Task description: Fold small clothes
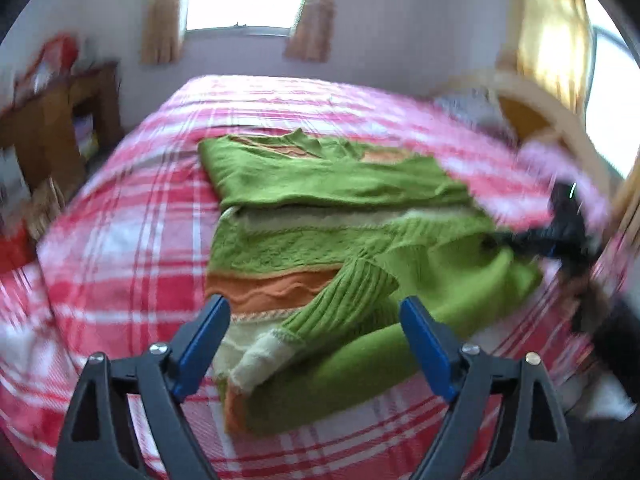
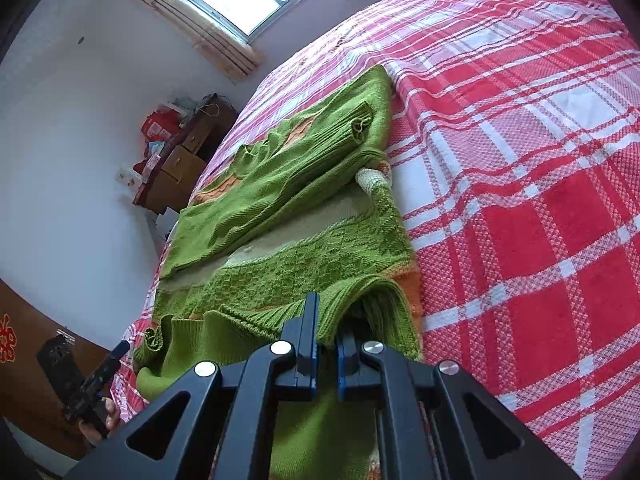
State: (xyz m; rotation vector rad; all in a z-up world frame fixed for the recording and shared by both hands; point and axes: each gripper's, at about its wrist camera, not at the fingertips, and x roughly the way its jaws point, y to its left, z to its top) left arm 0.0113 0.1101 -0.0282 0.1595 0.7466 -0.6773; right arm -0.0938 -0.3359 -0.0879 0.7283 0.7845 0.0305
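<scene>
Two grippers: left gripper spread wide, empty above green sweater; right gripper clenched on sweater edge.

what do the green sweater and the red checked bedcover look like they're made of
Green sweater with orange and cream bands: looks like thick knitted yarn, wool or acrylic, matte and slightly fuzzy; ribbed cuffs and a raised stitch pattern show.
Red, pink and white checked bedcover: seems a woven cotton-like cloth, matte; a fine grainy weave shows close up.

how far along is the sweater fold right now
Done: one sleeve already lies across the green sweater. In hand: the right gripper is shut on the sweater's edge, while the left gripper hangs open above the cuff. Left: fold the body over; it lies mostly spread on the plaid bedspread.
</scene>
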